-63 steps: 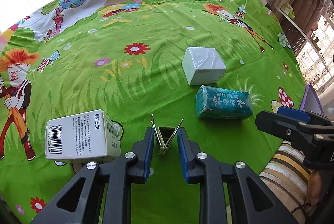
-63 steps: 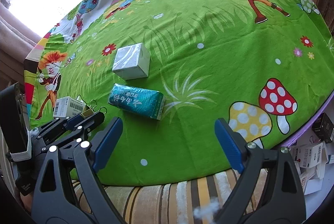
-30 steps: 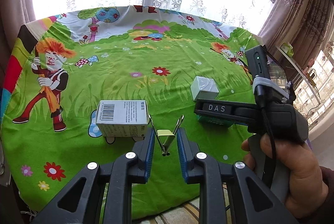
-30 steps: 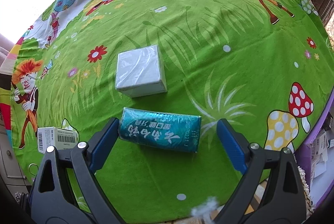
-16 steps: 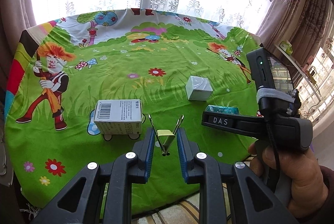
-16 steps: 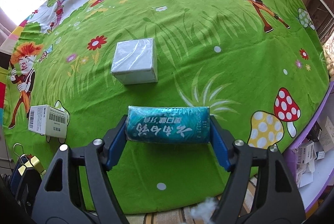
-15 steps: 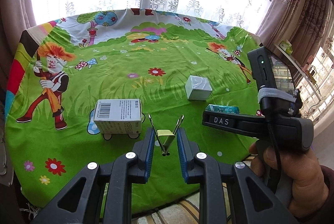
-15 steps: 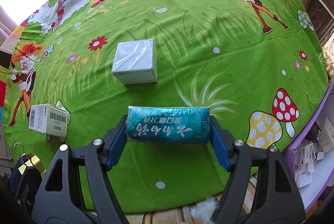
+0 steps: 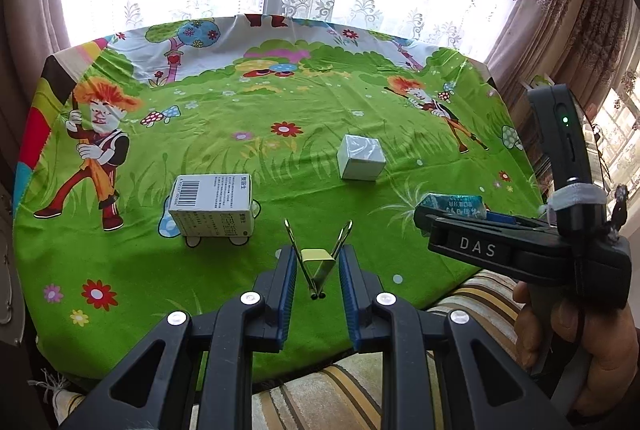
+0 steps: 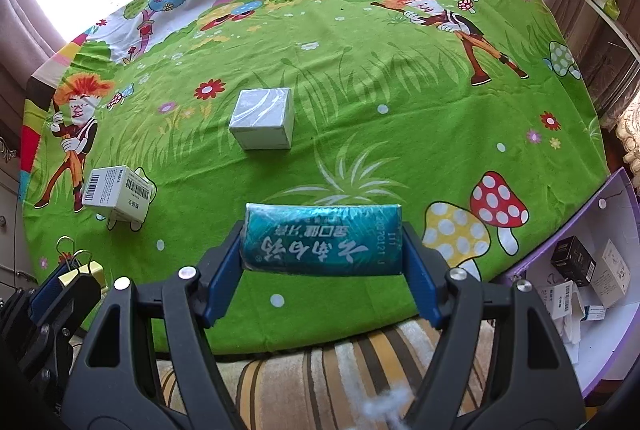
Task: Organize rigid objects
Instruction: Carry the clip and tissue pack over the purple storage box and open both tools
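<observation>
The teal pack (image 10: 322, 244) sits crosswise between the fingers of the right tool (image 10: 322, 270), clear of the surface (image 10: 360, 77). Both pads press on its short ends, so the tool is pinching the pack. The wrapper appears soft and glossy.

The left tool (image 9: 318, 270) is pressed together on a gold binder clip (image 9: 318, 262), whose wire handles splay upward between the pads.

Two boxes remain on the surface: a barcode box (image 9: 212, 205) at the left and a plain white box (image 9: 360, 161) further back, well apart from each other. A purple bin (image 10: 592, 270) holding small boxes stands off the right edge of the surface.

Hazards:
- The pack may slip or sag. Cause: end-on grip on a smooth, yielding wrapper.
- The clip may twist or spring out. Cause: narrow contact on its sloped body.
- The two tools may collide. Cause: they work near each other over the front edge.

Legible markings:
- "DAS" on the side of the right tool, in the left wrist view.
- The pack carries large white Chinese characters, upside down, and a printed number too small to read reliably.
- The barcode box shows a barcode and fine Chinese text, not readable.
</observation>
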`<state>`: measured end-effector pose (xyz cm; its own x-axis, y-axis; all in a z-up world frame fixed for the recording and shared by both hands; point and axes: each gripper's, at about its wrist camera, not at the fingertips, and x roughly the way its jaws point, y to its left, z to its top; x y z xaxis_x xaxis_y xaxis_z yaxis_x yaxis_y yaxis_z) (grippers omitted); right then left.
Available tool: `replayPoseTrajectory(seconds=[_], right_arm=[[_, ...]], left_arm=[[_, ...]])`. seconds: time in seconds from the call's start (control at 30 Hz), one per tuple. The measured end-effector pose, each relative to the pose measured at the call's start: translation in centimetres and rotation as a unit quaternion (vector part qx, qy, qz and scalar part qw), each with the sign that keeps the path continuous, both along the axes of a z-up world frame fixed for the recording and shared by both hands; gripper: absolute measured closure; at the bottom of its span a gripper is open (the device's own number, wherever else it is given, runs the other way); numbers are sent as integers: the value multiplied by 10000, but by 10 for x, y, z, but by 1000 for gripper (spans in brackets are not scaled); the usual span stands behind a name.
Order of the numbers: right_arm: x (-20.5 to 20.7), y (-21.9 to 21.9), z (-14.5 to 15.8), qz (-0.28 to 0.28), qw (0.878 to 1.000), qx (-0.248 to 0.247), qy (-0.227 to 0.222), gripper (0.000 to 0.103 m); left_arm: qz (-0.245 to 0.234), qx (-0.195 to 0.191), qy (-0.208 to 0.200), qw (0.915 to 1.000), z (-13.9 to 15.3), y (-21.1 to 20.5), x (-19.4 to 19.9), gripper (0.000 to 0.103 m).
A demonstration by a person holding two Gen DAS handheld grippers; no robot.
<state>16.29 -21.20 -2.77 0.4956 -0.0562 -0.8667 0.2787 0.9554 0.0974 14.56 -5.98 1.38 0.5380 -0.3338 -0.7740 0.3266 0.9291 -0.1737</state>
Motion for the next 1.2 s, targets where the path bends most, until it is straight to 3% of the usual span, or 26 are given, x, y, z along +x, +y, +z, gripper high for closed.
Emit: replayPoseTrajectory(seconds=[0.57, 1.2], right_arm=[[-61, -43, 25, 15, 9997, -35, -228, 27], [-132, -105, 41, -378, 9981, -326, -348, 27]], left_arm=[[-471, -149, 197, 9986, 8, -46, -33, 80], [-1225, -375, 377, 9910, 17, -110, -76, 80]])
